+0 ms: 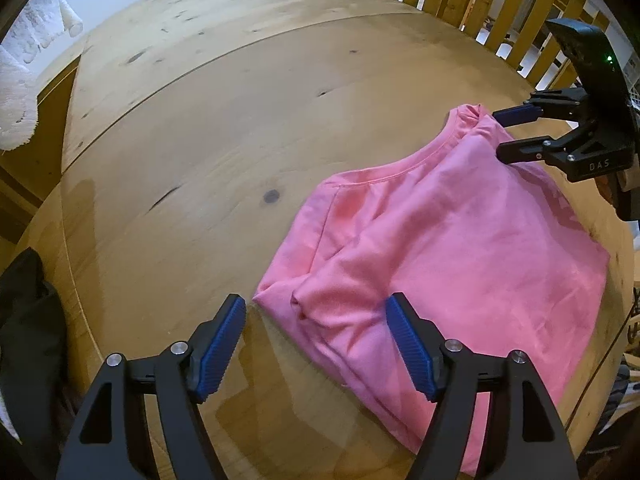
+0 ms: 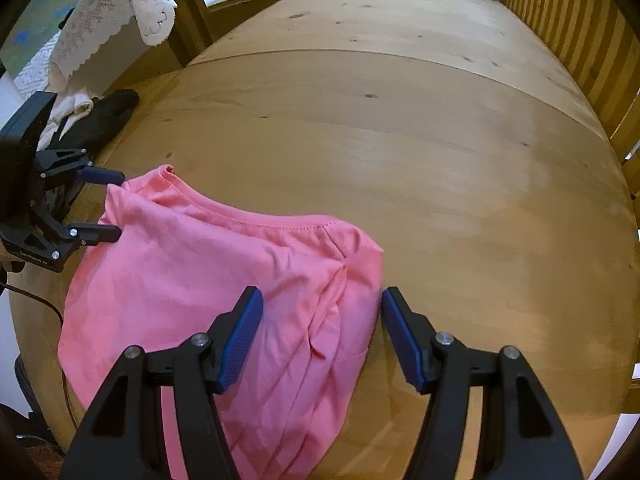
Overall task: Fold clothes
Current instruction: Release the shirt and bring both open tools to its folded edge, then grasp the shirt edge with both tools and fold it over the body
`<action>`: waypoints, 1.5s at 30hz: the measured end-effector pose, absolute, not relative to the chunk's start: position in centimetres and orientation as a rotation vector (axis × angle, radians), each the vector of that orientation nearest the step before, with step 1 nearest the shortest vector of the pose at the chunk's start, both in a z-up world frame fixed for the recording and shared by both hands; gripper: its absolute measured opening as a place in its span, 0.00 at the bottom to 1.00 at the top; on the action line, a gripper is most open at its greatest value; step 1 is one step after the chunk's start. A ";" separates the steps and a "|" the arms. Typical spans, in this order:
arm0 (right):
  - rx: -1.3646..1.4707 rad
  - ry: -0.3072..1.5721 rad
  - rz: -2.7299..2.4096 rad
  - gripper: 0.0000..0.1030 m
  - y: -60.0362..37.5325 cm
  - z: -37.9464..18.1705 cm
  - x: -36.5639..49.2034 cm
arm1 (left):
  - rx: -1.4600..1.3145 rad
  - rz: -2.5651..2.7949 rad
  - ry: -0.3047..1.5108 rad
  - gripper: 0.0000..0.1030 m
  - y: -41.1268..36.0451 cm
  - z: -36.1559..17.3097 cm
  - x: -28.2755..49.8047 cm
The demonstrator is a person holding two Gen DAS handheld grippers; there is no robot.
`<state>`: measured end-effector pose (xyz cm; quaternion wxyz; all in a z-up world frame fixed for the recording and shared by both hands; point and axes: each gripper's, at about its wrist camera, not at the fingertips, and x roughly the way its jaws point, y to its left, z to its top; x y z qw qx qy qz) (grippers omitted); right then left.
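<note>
1. Where the desk (image 2: 400, 160) meets its left edge, a black garment (image 2: 104, 120) and white lace cloth (image 2: 132, 12) lie.
2. The left gripper (image 1: 316, 320) hangs with its jaws apart over the pink shirt's near left corner, gripping nothing.
3. The pink shirt (image 1: 460, 248) lies folded flat on the desk, neckline facing away.
4. The right gripper (image 2: 322, 312) stands with jaws parted astride the shirt's right edge, pads not pressing the cloth.
</note>
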<state>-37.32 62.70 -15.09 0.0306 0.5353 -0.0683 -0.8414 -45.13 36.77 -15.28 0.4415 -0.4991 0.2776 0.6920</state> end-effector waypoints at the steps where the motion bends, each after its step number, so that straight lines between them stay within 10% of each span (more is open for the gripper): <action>1: 1.643 -0.208 -2.596 0.59 62.7 -15.1 -37.3 | -1.246 1.711 0.685 0.71 36.9 -15.4 -45.3; 15: 1.572 -0.072 -2.611 0.59 61.5 -15.3 -37.6 | -1.195 1.682 0.696 0.65 38.4 -15.6 -44.8; 21: 1.555 -0.061 -2.599 0.37 61.2 -15.2 -37.4 | -1.146 1.617 0.663 0.25 38.7 -15.5 -44.5; 25: 1.554 -0.123 -2.565 0.14 61.5 -15.1 -37.3 | -1.160 1.609 0.618 0.21 38.7 -15.7 -45.3; 45: 1.503 -0.100 -2.728 0.10 63.6 -8.7 -37.2 | -1.020 1.692 0.557 0.11 42.1 -10.5 -46.9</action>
